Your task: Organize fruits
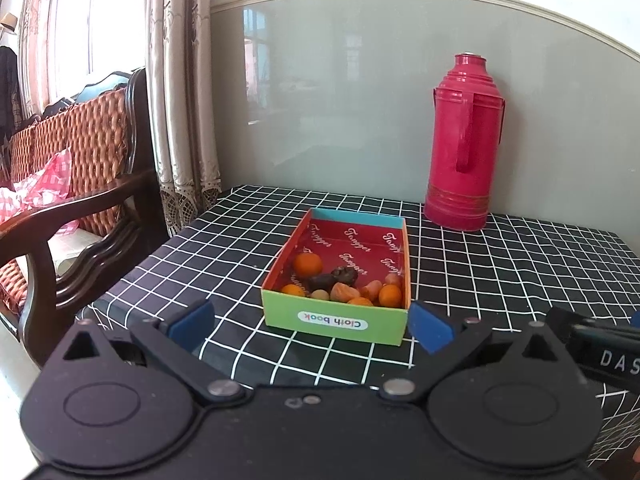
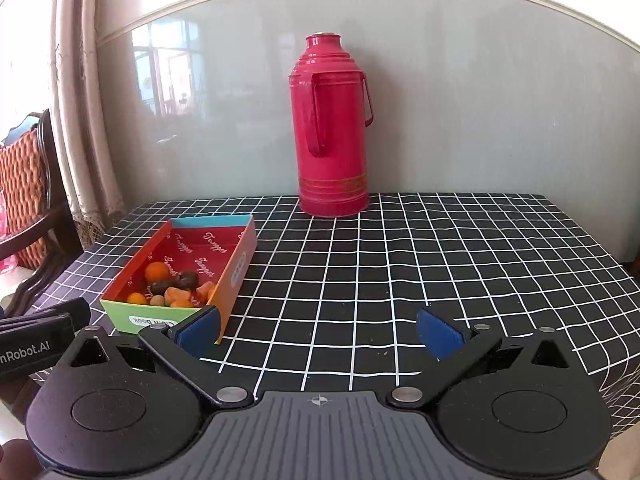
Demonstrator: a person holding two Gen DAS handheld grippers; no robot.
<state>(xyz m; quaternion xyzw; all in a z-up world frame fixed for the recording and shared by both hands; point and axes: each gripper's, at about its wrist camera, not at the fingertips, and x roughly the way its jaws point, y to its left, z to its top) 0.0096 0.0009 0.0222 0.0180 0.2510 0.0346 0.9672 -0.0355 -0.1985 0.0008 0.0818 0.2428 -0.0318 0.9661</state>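
A cardboard box (image 1: 334, 322) with a green front wall and a red inside sits on the checked tablecloth. Several fruits lie at its near end: small oranges (image 1: 307, 264), peeled segments (image 1: 343, 292) and dark brown pieces (image 1: 340, 275). My left gripper (image 1: 310, 322) is open just in front of the box, its blue pads either side of the green wall, holding nothing. In the right wrist view the box (image 2: 132, 318) lies at the left, with fruits (image 2: 157, 272) inside. My right gripper (image 2: 320, 330) is open over bare cloth, its left pad close to the box's near right corner.
A tall red thermos (image 1: 464, 144) (image 2: 333, 128) stands at the back against the grey wall. The table (image 2: 440, 264) wears a black cloth with white grid lines. A wooden armchair (image 1: 80, 184) with woven cushions stands left of the table beside curtains.
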